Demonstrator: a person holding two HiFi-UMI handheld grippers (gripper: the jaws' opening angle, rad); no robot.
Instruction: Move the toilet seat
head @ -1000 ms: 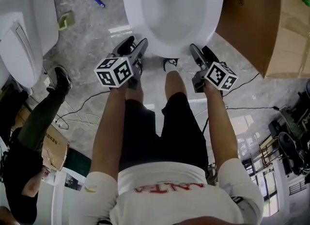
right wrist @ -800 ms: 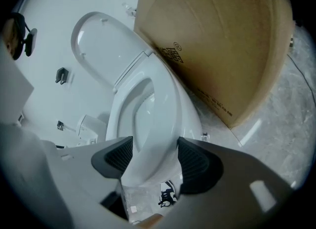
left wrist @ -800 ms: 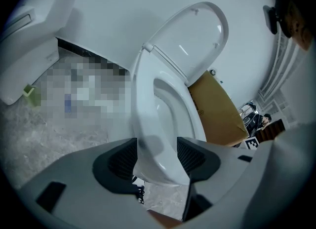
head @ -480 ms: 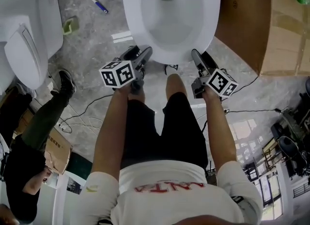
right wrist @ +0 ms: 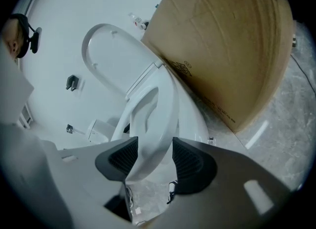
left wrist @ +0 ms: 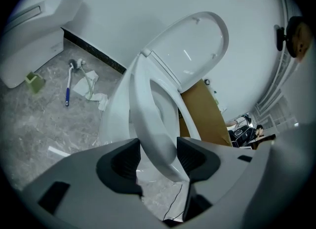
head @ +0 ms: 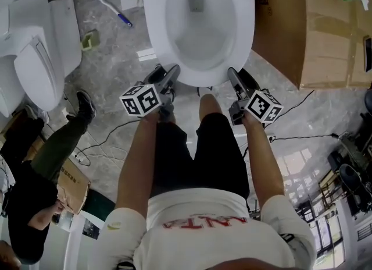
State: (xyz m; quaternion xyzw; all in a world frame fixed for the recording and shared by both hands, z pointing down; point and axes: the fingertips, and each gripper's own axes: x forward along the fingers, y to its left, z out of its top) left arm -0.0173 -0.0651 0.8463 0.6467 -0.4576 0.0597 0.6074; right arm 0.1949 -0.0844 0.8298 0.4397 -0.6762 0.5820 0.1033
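Floor: grey marbled stone, met by a white wall at its far edge.
Cardboard box: stood at the floor's far right, just beside the toilet.
Toilet: set at the far edge, its lid raised against the wall.
Toilet seat: tilted up off the bowl, its front rim taken between both grippers.
Left gripper: clamped on the seat's front rim.
Right gripper: jaws being closed on the same rim, pads seen against it.
Brush: laid on the floor towards the far left.
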